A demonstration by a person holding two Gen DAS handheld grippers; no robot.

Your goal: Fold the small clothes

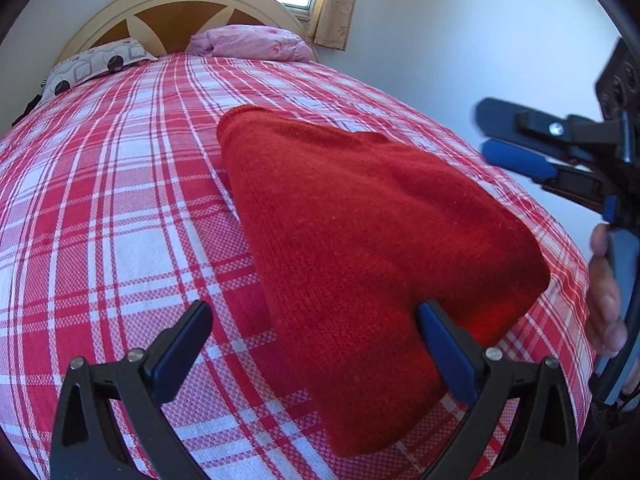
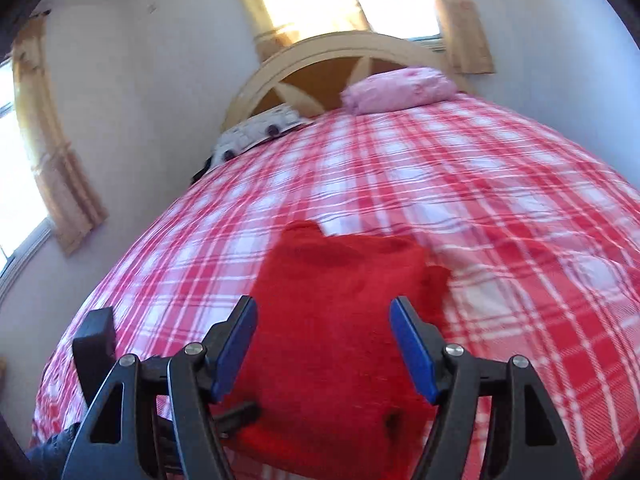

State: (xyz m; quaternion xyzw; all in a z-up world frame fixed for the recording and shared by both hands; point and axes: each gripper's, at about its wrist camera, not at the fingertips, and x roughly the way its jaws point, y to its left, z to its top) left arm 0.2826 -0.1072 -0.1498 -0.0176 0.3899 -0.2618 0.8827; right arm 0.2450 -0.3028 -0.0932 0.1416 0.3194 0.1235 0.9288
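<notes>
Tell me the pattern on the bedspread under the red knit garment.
Red, pink and white plaid bedspread; it shows sharpest in the left wrist view.

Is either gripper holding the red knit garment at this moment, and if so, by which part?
Nothing is held. The left gripper and right gripper are both open, and the folded red garment lies on the plaid bedspread.

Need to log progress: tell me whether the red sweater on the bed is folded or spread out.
Folded. The red knit sweater lies on the plaid bedspread as a compact, thick bundle with rounded doubled edges; no sleeves lie spread out.
</notes>
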